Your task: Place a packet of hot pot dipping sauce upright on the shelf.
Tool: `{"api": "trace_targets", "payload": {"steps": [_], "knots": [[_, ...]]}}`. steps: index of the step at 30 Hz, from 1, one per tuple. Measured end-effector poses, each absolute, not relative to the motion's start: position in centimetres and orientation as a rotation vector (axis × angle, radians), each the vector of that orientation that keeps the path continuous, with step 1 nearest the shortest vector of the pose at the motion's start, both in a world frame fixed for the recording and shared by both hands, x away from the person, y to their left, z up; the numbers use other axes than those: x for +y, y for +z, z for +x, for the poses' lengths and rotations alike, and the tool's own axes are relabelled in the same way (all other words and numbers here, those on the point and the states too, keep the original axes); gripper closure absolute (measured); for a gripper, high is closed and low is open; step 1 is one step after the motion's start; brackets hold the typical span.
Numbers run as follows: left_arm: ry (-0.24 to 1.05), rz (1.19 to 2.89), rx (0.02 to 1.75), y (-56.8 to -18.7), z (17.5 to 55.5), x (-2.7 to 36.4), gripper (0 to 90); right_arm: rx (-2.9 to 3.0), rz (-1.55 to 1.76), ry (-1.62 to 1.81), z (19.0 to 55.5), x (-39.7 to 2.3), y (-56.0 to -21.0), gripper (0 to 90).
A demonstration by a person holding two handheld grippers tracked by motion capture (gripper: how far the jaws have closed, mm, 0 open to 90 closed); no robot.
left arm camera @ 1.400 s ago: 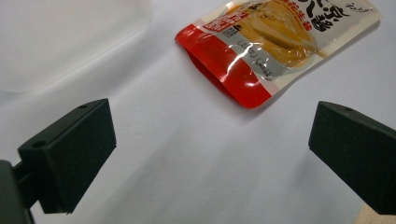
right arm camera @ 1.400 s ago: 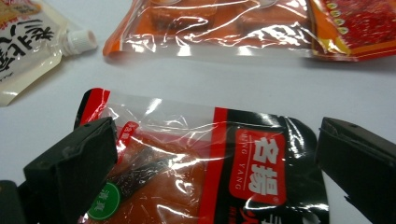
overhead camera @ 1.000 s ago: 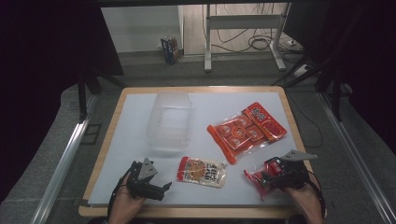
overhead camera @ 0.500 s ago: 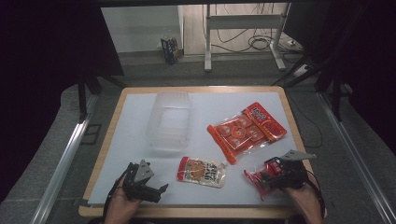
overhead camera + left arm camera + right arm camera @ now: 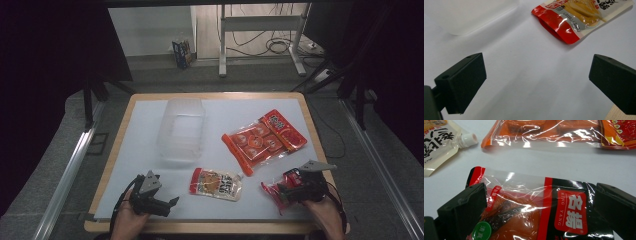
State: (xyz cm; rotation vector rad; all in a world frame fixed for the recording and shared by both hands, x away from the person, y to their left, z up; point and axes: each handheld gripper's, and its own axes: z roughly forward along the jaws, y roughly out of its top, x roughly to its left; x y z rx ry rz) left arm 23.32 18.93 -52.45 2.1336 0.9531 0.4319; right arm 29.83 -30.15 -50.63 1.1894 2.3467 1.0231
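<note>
A white table top (image 5: 130, 150) is filling the frame's centre. At lower right, the right gripper (image 5: 287, 190) is clamping a red snack packet (image 5: 536, 207) lying between its jaws. At lower left, the left gripper (image 5: 167, 205) is hovering, jaws spread.

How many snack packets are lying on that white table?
3. A big orange packet lies at the right, a spouted pouch sits near the front middle, and a red-black packet rests between the jaws of the right claw. None seems hidden.
</note>
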Motion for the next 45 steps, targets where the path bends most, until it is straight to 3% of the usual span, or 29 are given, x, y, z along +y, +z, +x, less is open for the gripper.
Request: {"api": "trace_targets", "payload": {"steps": [6, 45], "knots": [[0.393, 2.133, 0.938, -52.8, 23.5, 18.5, 1.2, 2.343, 1.181, 1.020, 30.0, -30.0, -50.7, 0.0], [0.433, 2.198, 0.893, -53.3, 23.5, 17.5, 1.1, 2.275, 1.268, 1.001, 34.8, -31.9, -49.0, 1.9]]}}
